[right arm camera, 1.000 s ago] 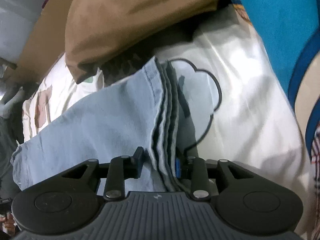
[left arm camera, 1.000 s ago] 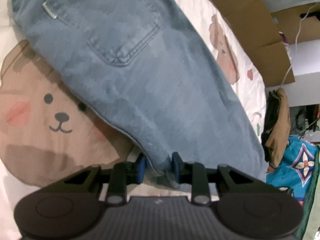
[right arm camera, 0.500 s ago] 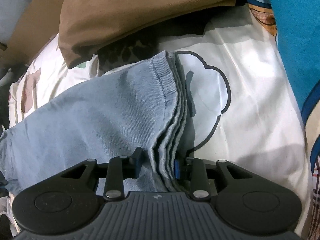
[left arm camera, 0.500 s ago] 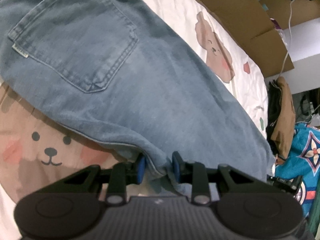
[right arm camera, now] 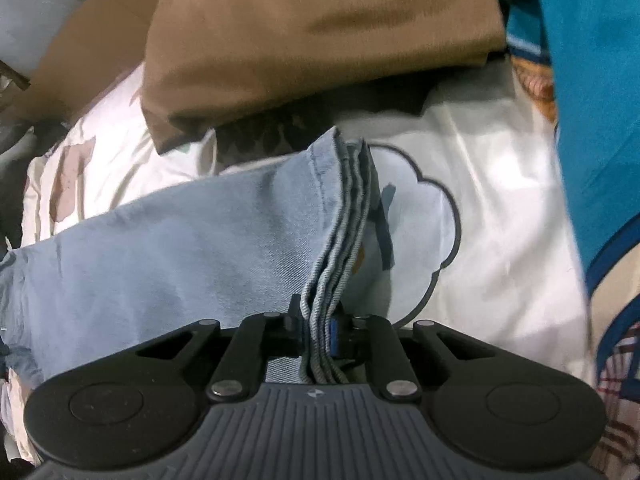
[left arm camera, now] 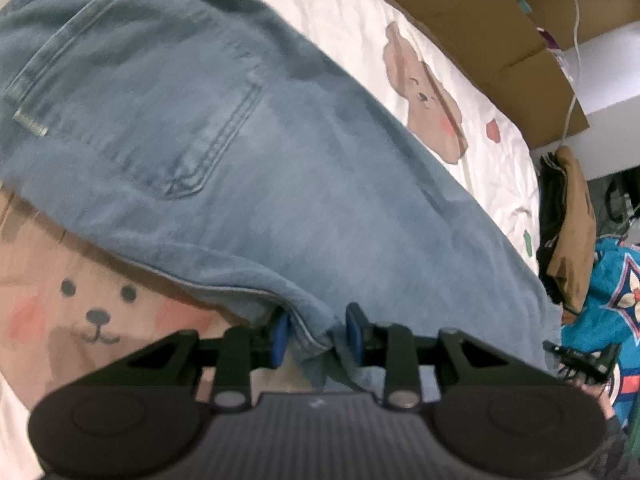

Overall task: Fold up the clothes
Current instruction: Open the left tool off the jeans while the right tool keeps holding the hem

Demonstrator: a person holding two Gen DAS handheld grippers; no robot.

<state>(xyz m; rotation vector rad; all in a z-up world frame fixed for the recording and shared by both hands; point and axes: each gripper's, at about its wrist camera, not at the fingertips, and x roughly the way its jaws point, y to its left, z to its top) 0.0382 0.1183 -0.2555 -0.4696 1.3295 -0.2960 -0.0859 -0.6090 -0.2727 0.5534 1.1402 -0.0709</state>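
Light-blue jeans (left arm camera: 280,152) lie back pocket (left arm camera: 160,120) up on a bear-print bedsheet (left arm camera: 400,20). At the near side fold sits my left gripper (left arm camera: 317,330). Its jaws are opening, and the denim edge lies loose between the blue pads with a gap on the right. In the right wrist view the leg of the jeans (right arm camera: 180,248) ends in stacked hems (right arm camera: 352,200). My right gripper (right arm camera: 316,326) is closing on them, pads pinching the hem layers.
A folded brown garment (right arm camera: 320,32) lies on a dark patterned one just beyond the hems. Teal patterned fabric (right arm camera: 592,80) runs along the right. Cardboard (left arm camera: 460,4) and a white cable border the bed's far side. White sheet with a cloud print (right arm camera: 420,216) lies beside the hems.
The right jaws have closed from a loose straddle onto the stacked hems. The left jaws have spread a little around the denim edge. Both views have rolled slightly.
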